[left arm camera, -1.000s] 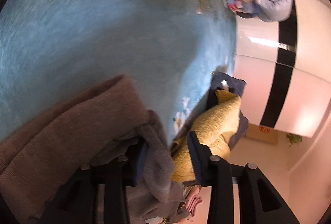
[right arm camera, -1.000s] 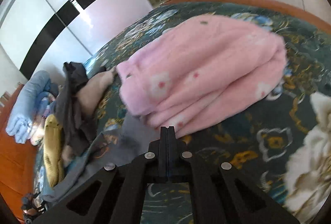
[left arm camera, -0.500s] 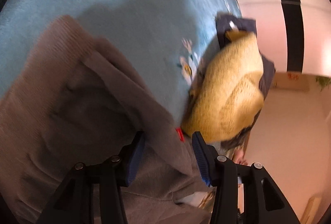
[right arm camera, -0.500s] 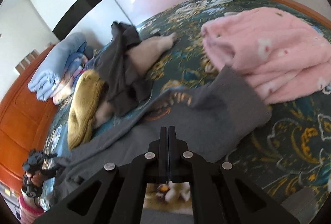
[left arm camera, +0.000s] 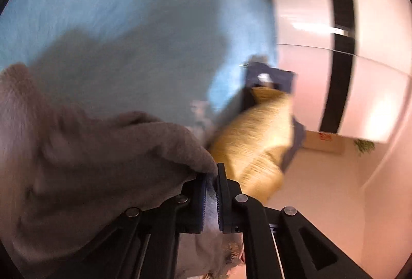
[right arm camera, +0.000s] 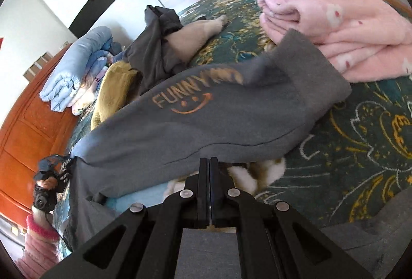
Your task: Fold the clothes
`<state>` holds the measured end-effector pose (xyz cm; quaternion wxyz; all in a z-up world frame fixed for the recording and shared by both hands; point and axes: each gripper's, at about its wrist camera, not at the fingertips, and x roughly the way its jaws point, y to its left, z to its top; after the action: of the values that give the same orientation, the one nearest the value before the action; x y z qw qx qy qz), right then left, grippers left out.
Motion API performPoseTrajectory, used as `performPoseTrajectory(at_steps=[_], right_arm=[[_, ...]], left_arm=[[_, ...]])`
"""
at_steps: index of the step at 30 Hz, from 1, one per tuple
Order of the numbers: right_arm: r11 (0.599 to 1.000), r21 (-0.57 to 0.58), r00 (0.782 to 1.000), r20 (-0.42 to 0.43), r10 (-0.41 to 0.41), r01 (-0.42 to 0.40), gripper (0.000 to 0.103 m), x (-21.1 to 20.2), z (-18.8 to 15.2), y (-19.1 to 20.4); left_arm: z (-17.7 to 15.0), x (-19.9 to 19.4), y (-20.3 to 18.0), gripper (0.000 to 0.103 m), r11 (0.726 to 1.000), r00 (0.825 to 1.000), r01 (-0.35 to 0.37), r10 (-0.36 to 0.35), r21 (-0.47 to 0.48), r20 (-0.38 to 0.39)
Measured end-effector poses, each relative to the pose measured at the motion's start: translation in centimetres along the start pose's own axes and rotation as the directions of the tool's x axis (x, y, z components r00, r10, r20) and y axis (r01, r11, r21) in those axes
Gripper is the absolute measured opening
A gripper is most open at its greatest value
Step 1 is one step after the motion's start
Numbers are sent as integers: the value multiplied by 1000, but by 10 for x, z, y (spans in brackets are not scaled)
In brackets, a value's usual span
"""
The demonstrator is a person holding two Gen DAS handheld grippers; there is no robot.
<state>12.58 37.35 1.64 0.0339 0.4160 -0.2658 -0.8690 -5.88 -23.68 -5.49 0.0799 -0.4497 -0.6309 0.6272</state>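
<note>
left gripper (left arm camera: 211, 198): clamped on grey sweatshirt (right arm camera: 211, 119) edge
right gripper (right arm camera: 209, 186): pressed together, holding nothing visible
grey sweatshirt: lifted over bed (right arm camera: 360, 150), just beside pink fleece (right arm camera: 342, 29)
yellow knit (right arm camera: 113, 88): behind sweatshirt

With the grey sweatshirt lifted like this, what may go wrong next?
The left gripper pinches only a thin edge of the grey printed sweatshirt, so the cloth may slip out. The sweatshirt's hem lies close against the folded pink fleece blanket and may drag it out of shape.
</note>
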Motion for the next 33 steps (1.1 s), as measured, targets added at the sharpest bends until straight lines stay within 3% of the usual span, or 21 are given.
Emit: performPoseTrajectory(at_steps=[4,6,7,9,12,15,17,18,21,26,28,33], right_arm=[[1000,13,1000,-4,-7,7,1,-1,-5,-5],[1000,25,1000,3,-10,10,1,-7,-7,-9],[999,31,1000,8,-12,12,1,-10,-8,-11],[999,42,1000,18,-16,15,1,-17,-9,-15],[998,61,999,39,-11,8,1,-29,-12,-21],[997,82,998,66,3,-8,1,-43,-19,-27],[995,95,997,74,7,-14,1,-49,-26,-33],[995,101,997,77,9,-17,1,-52,-30,-35],[992,122,997,76,18,-28,1,-59,-41,-42],[990,130,996,85,35,-46,1,-75,-57,-45],[989,141,995,87,40,-52,3,-81,-63,-46],[988,151,997,74,21,-32,26,-91,-80,-44]], left_arm=[[-2,8,18,15,999,1000,15,-15,-38,-10],[-6,-1,13,35,999,999,29,-30,-30,-16],[-9,-6,9,55,999,999,35,-36,-24,-21],[-16,-23,-3,63,999,999,43,-43,19,-28],[-35,-59,-23,63,988,999,48,-44,147,-25],[-62,-115,-37,63,945,999,24,-38,326,36],[-82,-145,-35,63,891,988,-107,44,441,151],[-92,-160,-31,63,858,971,-192,95,477,220],[-116,-202,1,63,821,930,-313,163,478,330],[-130,-246,55,63,815,866,-432,254,386,432],[-133,-251,74,63,830,866,-434,276,351,418],[-143,-261,98,63,841,860,-456,333,290,387]])
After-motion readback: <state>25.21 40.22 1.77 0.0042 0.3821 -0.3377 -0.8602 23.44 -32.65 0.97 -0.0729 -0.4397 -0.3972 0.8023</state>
